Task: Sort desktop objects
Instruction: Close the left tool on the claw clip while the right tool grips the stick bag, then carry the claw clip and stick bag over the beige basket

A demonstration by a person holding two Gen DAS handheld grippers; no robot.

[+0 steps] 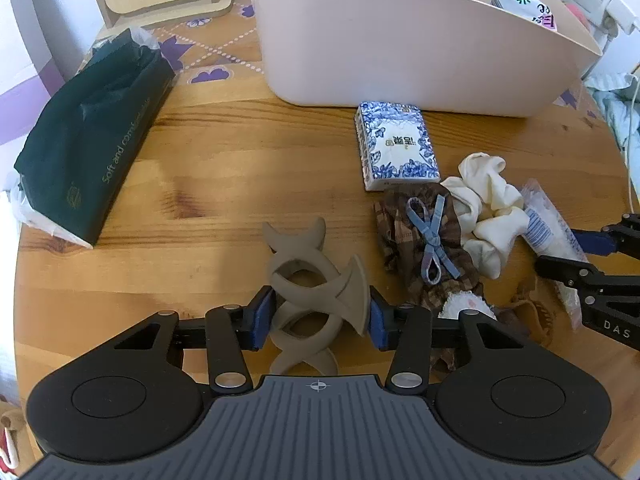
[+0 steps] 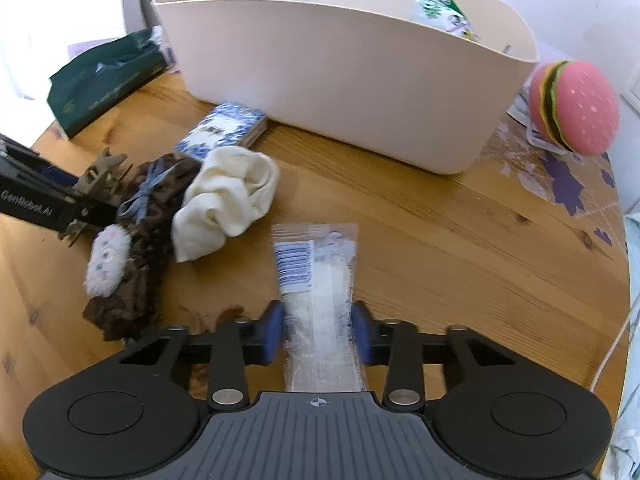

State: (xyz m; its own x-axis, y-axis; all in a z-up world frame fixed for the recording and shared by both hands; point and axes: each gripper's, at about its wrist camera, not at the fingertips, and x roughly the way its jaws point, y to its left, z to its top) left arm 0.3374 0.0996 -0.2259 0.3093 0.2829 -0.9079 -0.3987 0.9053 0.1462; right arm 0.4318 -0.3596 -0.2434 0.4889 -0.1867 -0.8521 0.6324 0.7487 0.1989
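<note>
- The left gripper (image 1: 320, 316) is pinching a grey-brown hair claw clip (image 1: 316, 280) between its blue pads (image 1: 262, 314); the clip's lower end is running behind the gripper body, and contact with the wooden table (image 1: 224, 160) cannot be determined.
- The right gripper (image 2: 319, 330) is pressing its blue pads (image 2: 274, 330) against a clear plastic packet (image 2: 320, 276) with a blue barcode label; the packet's near end is passing out of sight under the gripper body, and its white contents are too blurred to identify.
- A brown plaid scrunchie with a blue bow (image 1: 428, 244) is lying just right of the clip, touching a cream scrunchie (image 1: 486, 208); its near edge is partly hidden behind the left gripper's right finger.
- A white fuzzy item (image 2: 106, 266) is resting on the brown scrunchie; its details are hard to make out.
- A blue-and-white tissue pack (image 1: 396, 146) is lying just in front of the cream bin (image 1: 400, 48).
- A green-and-white packet (image 2: 440, 6) is sticking up inside the bin, mostly concealed by the wall.
- A dark green tissue pack (image 1: 92, 152) is lying to the far left.
- A pink burger-shaped toy (image 2: 574, 108) is sitting right of the bin.
</note>
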